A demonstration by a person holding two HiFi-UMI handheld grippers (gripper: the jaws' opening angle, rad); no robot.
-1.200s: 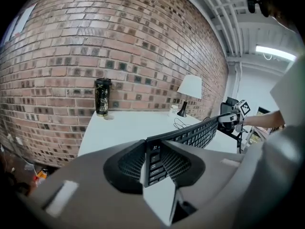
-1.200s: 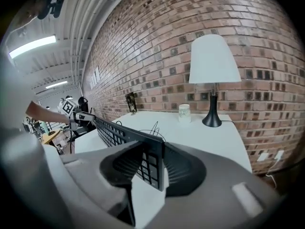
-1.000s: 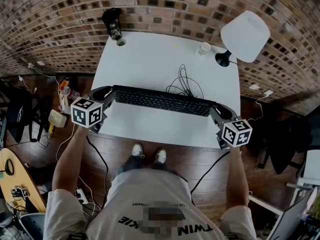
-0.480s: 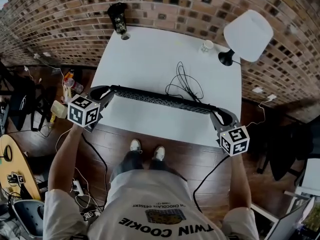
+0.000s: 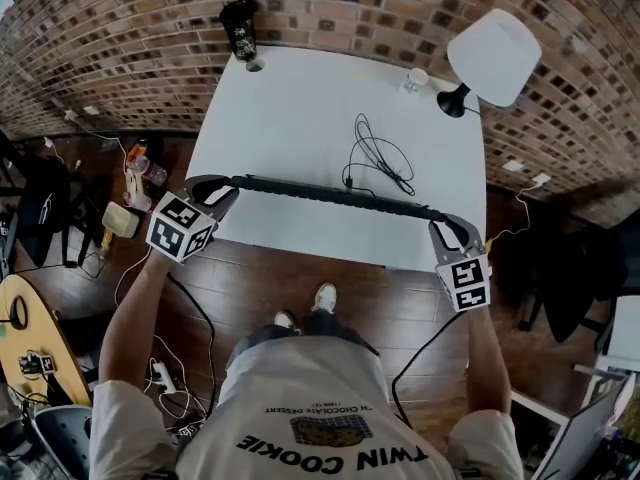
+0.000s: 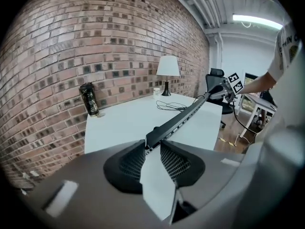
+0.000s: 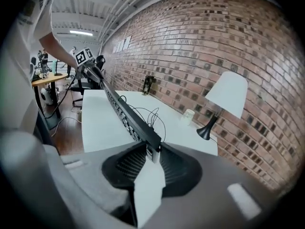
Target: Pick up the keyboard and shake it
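Note:
The black keyboard (image 5: 330,194) hangs in the air over the near part of the white table (image 5: 300,108), turned so that only its thin edge faces up. My left gripper (image 5: 222,188) is shut on its left end. My right gripper (image 5: 440,223) grips the right end, its jaws closing tighter on it. In the left gripper view the keyboard (image 6: 181,120) runs away from the left gripper (image 6: 151,144) to the far gripper. In the right gripper view the keyboard (image 7: 124,111) sits wedged in the right gripper (image 7: 152,151). Its black cable (image 5: 380,153) lies coiled on the table.
A white-shaded lamp (image 5: 493,58) stands at the table's far right corner with a small cup (image 5: 416,78) beside it. A black can (image 5: 240,30) stands at the far left corner. A brick wall backs the table. Wooden floor and the person's feet lie below.
The keyboard has rolled from keys-up to edge-on while held at both ends. Both grippers have shifted slightly toward the table's near edge.

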